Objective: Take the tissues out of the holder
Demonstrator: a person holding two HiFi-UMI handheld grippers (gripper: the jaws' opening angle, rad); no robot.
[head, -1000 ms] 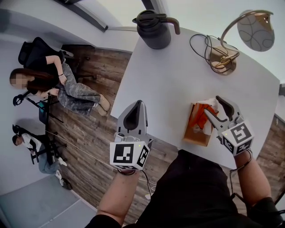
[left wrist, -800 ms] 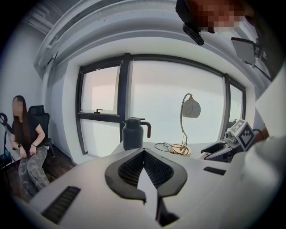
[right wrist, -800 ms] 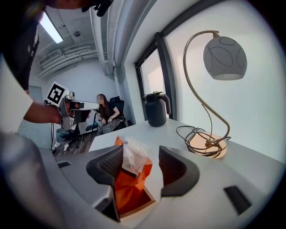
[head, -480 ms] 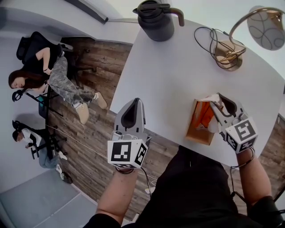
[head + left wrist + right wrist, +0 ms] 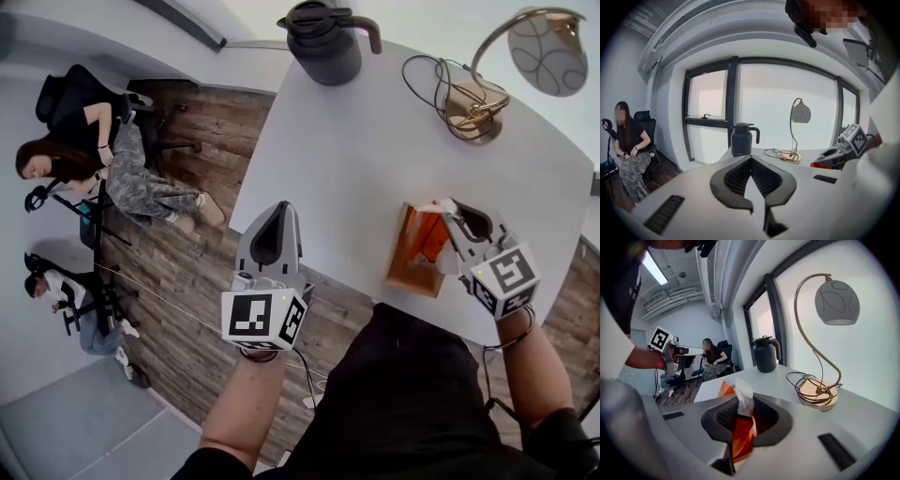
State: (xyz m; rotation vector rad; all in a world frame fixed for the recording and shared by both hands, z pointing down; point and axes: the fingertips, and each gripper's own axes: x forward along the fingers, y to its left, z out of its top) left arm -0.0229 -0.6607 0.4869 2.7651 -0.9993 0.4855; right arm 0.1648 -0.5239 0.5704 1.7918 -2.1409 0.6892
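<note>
right fingers [image 5: 723,417]: have just been closing; now pinched on the tissues [image 5: 740,439], an orange pack with a white sheet standing up between the pads.
left fingers [image 5: 736,176]: tips together, nothing between them.
table [image 5: 356,159]: white top; carries all items below except the left gripper.
lamp [image 5: 537,52]: far right corner; round shade on a curved stem, brass base, cable [image 5: 424,86] looped beside the base.
jug [image 5: 323,45]: dark, with handle, far left corner.
left gripper [image 5: 279,208]: off the table's left edge, over the wooden floor [image 5: 187,309], touching nothing.
right gripper [image 5: 448,210]: at the holder's far end, tilted slightly down.
holder [image 5: 405,274]: wooden box, close to the table's near edge, right half.
tissues, position: lower part inside the holder; upper end in the right gripper's grip.
</note>
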